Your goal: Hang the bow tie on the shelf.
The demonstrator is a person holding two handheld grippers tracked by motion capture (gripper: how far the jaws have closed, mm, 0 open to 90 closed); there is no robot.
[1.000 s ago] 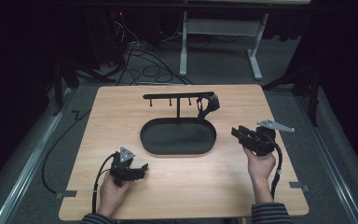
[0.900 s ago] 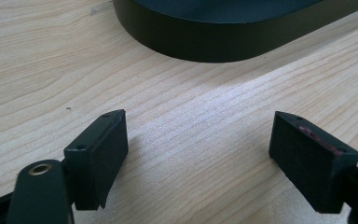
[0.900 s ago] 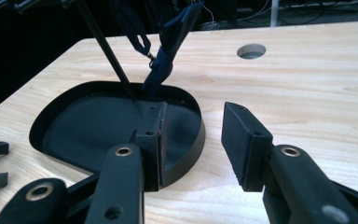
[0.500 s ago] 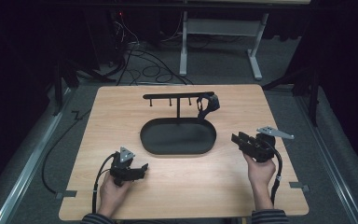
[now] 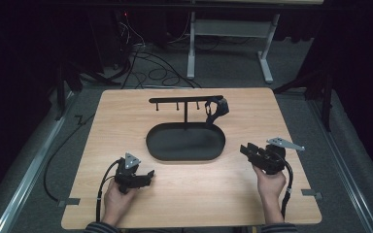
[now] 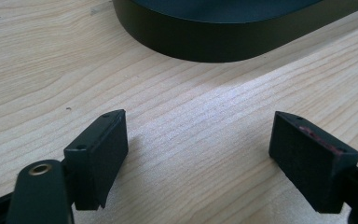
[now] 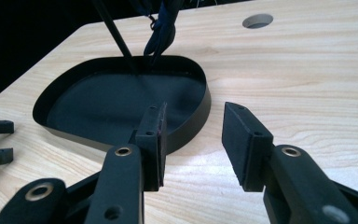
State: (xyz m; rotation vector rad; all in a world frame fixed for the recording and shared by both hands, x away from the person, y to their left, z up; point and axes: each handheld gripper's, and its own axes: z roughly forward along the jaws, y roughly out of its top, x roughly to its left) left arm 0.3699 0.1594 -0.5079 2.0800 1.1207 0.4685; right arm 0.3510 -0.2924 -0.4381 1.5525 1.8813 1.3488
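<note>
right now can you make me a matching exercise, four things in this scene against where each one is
Things:
1. left gripper
2. right gripper
3. black oval tray
4. dark strap

Places:
A. hangs from the rack's bar
B. middle of the wooden table
C. right of the tray
D. near the tray's front left

Pairs: 1-D, 2-C, 3-B, 4-A

High view above table (image 5: 126, 107), 2 claw views low, sharing tray (image 5: 184, 143)
</note>
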